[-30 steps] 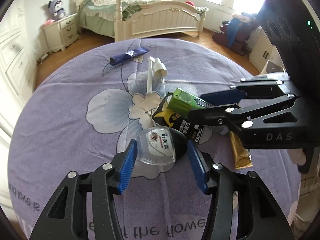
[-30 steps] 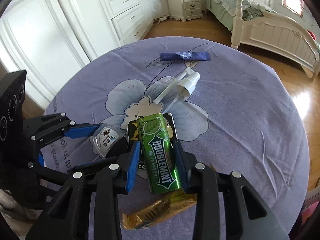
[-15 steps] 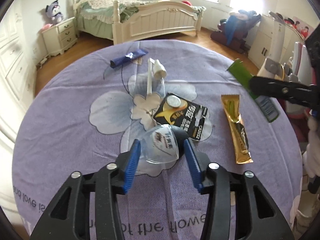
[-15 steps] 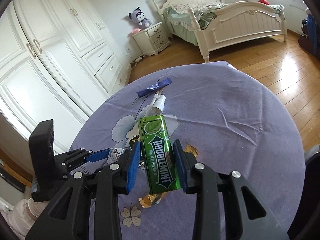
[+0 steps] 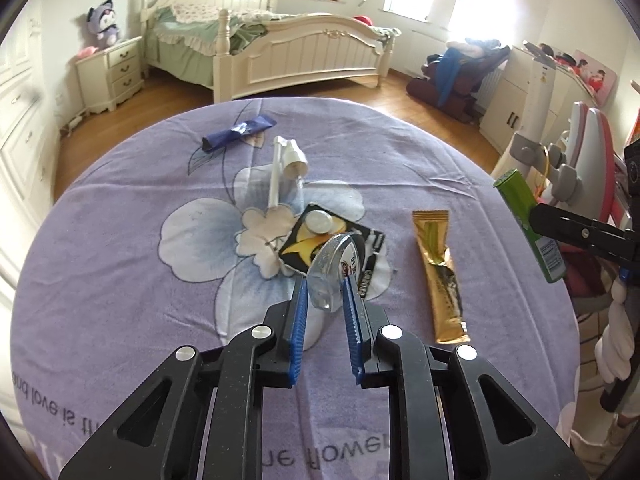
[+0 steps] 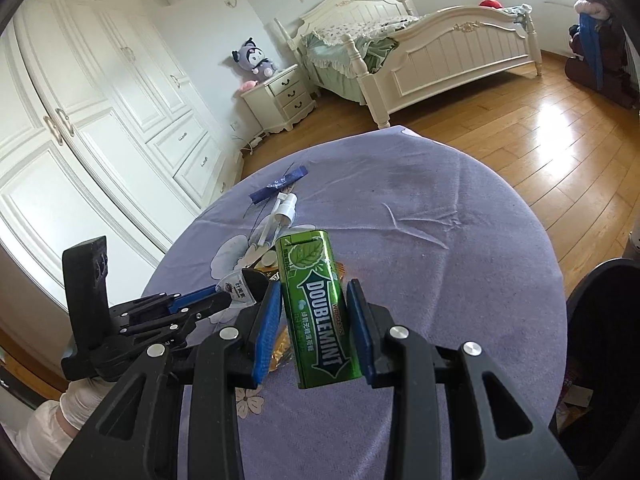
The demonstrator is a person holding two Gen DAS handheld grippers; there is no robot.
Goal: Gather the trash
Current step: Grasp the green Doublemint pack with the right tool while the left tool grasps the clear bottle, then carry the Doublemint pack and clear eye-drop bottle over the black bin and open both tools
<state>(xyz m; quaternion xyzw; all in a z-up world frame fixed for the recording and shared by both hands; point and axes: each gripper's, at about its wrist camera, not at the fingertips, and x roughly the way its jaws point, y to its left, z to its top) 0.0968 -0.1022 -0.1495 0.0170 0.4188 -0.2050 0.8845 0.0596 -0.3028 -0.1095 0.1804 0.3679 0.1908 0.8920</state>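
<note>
My left gripper (image 5: 324,294) is low over the purple-clothed table (image 5: 120,260). Its jaws are closing, and the blue pads press both sides of a clear round plastic case (image 5: 330,270) that stands on edge between them. From the right wrist view that gripper (image 6: 230,296) sits at the table's left with the case (image 6: 236,288) at its tips. My right gripper (image 6: 314,300) is shut on a green Doublemint gum pack (image 6: 316,312), held in the air above the table's near side. In the left wrist view the pack (image 5: 528,220) hangs past the table's right edge.
On the cloth lie a black battery card (image 5: 316,236), a gold sachet (image 5: 438,276), a white spray bottle (image 5: 286,168) and a dark blue wrapper (image 5: 240,134). A black bin (image 6: 600,320) stands by the table's right side. A bed and wardrobes stand beyond.
The left jaws narrowed onto the clear case, which tipped from flat onto its edge. My right gripper carried the green pack away to the right, off the pile, and rolled.
</note>
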